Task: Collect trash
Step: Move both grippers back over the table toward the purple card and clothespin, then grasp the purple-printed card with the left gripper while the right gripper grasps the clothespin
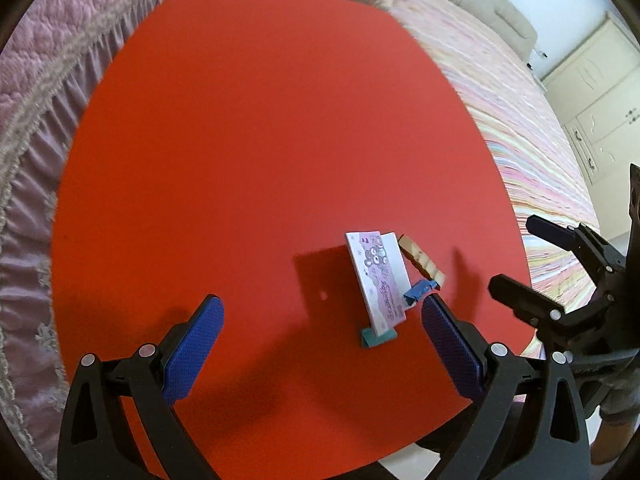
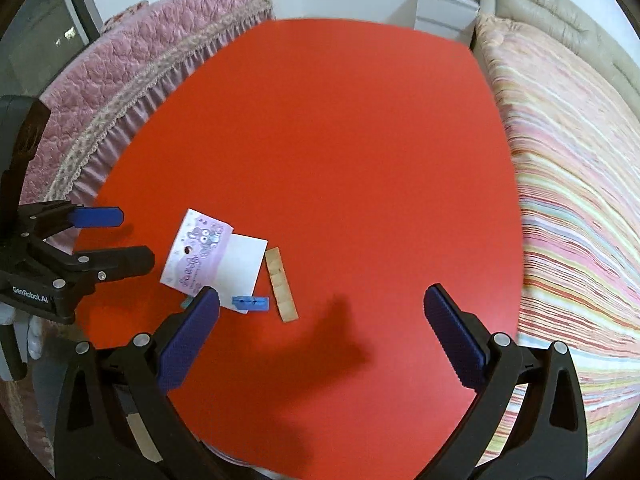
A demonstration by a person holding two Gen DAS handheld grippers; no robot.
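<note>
A small heap of trash lies on the red table. It holds a purple cartoon-printed card lying over a white paper, a pale wooden strip, a blue scrap and a teal scrap. My left gripper is open, with the heap just inside its right finger. The right gripper hovers open to the right of the heap. In the right wrist view the card, white paper, wooden strip and blue scrap sit by the left finger of my open right gripper. The left gripper is left of the card.
A pink quilted cover hangs along the table's left side. A striped bedspread borders the right side, with a beige padded headboard behind it. Cream cupboards stand at far right. The far half of the red table is bare.
</note>
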